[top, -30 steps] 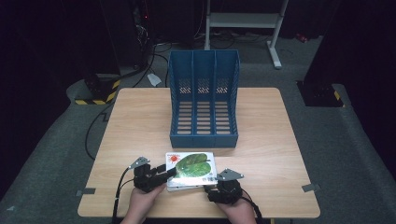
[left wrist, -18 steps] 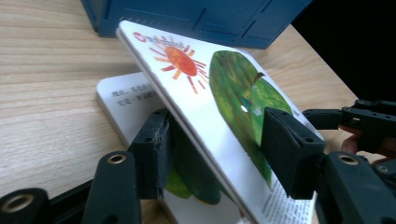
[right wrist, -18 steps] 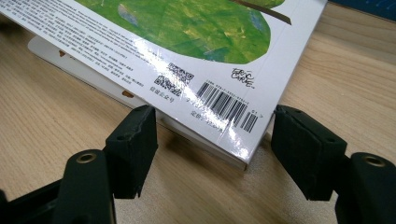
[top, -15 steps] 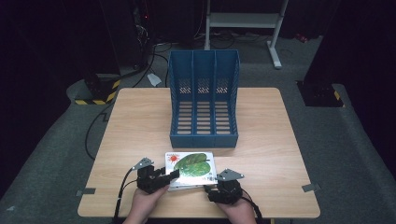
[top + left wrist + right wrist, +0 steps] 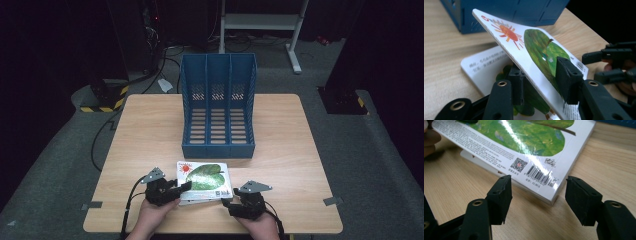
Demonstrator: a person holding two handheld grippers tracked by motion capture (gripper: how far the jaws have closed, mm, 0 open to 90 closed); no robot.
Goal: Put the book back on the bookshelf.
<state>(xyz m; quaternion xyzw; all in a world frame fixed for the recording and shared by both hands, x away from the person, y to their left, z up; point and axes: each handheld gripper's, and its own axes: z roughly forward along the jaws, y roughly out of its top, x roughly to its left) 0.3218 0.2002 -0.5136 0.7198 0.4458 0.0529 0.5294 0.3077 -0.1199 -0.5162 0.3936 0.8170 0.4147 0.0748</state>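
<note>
Book tilts up off a second book on the desk, pinched at its edge by the left gripper, whose jaws have just closed. Right gripper, narrowing, stands spread near its corner, not touching.

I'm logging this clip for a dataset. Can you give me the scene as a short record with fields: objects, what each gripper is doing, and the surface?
surface: wooden table
held item: top book, green leaf and sun on cover, one edge lifted and tilted
beneath it: second book, flat on the table
left gripper: jaws just closed, pinching the top book's edge
right gripper: jaws apart, facing the book's barcode corner, not touching
behind: blue three-slot file rack, slots empty
</note>
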